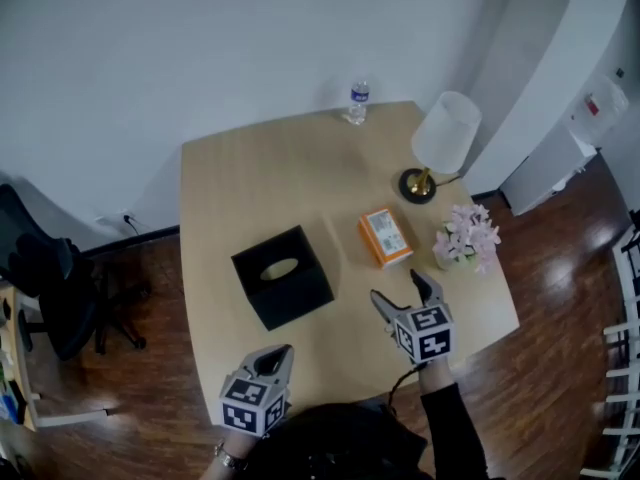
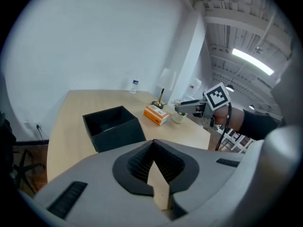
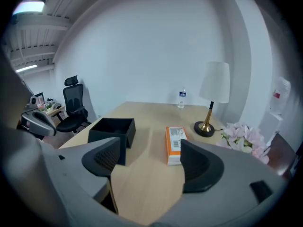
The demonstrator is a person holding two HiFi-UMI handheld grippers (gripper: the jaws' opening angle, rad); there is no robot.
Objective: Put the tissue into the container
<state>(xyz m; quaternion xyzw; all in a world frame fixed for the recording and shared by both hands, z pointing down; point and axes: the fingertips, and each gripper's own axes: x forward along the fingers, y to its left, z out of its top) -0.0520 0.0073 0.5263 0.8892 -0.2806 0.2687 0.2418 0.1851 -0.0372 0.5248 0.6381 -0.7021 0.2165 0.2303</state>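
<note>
An orange tissue pack (image 1: 385,236) lies flat on the wooden table, right of the open-topped black container (image 1: 283,276). My right gripper (image 1: 403,290) hovers just short of the pack on its near side, open, with only bare table between its jaws. In the right gripper view (image 3: 149,162) the pack (image 3: 175,143) lies ahead and slightly right, the container (image 3: 111,131) ahead left. My left gripper (image 1: 273,360) is near the table's front edge, in front of the container, shut and empty. The left gripper view (image 2: 154,148) shows the container (image 2: 111,126) and the pack (image 2: 156,114) beyond.
A white-shaded lamp (image 1: 440,143) on a brass base, a pot of pink flowers (image 1: 468,238) and a water bottle (image 1: 358,101) stand along the table's (image 1: 250,183) right and far sides. A black office chair (image 1: 45,288) is on the floor at left.
</note>
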